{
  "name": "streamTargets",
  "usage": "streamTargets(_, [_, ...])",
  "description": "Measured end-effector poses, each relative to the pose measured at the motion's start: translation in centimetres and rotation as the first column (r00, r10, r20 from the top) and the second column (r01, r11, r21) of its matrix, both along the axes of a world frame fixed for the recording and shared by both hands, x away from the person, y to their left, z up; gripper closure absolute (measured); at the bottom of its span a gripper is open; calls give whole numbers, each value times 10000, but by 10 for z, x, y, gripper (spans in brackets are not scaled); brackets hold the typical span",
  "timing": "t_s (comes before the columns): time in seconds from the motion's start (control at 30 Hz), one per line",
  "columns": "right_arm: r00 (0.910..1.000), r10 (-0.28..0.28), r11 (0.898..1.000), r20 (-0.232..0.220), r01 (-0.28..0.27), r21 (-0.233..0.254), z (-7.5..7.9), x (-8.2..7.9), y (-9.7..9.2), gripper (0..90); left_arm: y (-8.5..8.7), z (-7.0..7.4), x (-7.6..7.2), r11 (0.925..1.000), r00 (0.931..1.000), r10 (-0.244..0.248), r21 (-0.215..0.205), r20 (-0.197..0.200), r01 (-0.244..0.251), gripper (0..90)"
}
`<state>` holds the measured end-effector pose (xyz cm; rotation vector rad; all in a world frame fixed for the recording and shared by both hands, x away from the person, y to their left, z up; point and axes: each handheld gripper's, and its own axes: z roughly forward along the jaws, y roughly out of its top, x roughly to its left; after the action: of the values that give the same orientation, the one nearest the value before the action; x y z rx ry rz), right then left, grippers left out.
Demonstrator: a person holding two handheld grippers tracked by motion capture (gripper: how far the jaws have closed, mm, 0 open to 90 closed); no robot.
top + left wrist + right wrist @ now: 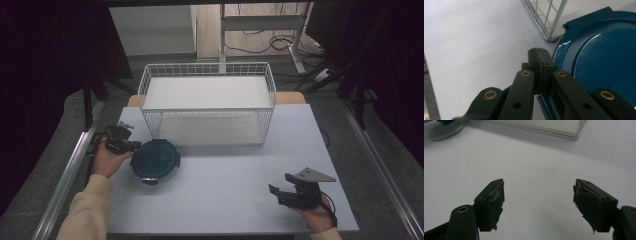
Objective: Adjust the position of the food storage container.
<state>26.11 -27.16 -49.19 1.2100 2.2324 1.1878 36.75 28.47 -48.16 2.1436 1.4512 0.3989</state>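
High view: a round blue lidded container [155, 160] sits on the counter [240, 170] just in front of the wire basket [207, 102]. The left hand-held gripper [131, 146] is at its rim; a firm bite on a lid tab would serve best before lifting.

Left gripper view: jaws pressed together beside the container's rim [560, 53]; whether they pinch a lid tab is unclear.

Right gripper view: the right hand-held gripper [537, 205] stands apart, empty, over bare counter.

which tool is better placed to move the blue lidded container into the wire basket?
Left. The left tool is shut right at the edge of the blue lidded container, beside the wire basket. The right tool is open, across the table.
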Motion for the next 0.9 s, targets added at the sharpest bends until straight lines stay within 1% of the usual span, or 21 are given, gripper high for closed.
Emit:
streamTargets(0.07, [10000, -15, 10000, 25, 15, 15, 0, 0, 0, 248, -2, 0, -1, 10000, 10000, 34, 74, -3, -34, 900])
streamTargets(0.17, [10000, 35, 9996, 32, -36, 270, 2, -1, 2, 254, -4, 1, -1, 10000, 10000, -41, 81, -19, 41, 900])
streamTargets(0.2, [9999, 71, 9996, 75, -73, 278, 3, -2, 3, 255, -6, 1, -2, 9999, 10000, -72, 76, -21, 72, 900])
streamTargets(0.27, [9997, 121, 9996, 222, -126, 252, 5, -4, 5, 256, -12, 1, -3, 9997, 9997, -225, 96, -5, 225, 900])
streamTargets(0.3, [9997, 121, 9996, 222, -126, 252, 5, -4, 5, 256, -12, 1, -3, 9997, 9997, -225, 96, -5, 225, 900])
streamTargets(0.43, [9998, 51, 9997, 208, -56, 228, 5, -4, 3, 257, -23, 2, -6, 9988, 9988, -494, 47, -24, 494, 900])
streamTargets(0.57, [9998, -62, 9997, 175, 58, 233, 4, -3, 1, 257, -34, 1, -9, 9969, 9969, -786, -105, -66, 786, 900])
streamTargets(0.6, [9998, -73, 9997, 179, 69, 231, 4, -3, 0, 257, -37, 2, -10, 9965, 9965, -831, -46, -85, 831, 900])
streamTargets(0.8, [9998, -77, 9998, 161, 75, 168, 3, -3, 0, 258, -46, 2, -14, 9955, 9955, -943, -90, -121, 942, 900])
streamTargets(0.9, [9998, -81, 9999, 162, 79, 127, 3, -3, 0, 257, -49, 2, -16, 9950, 9953, -961, -285, -134, 957, 900])
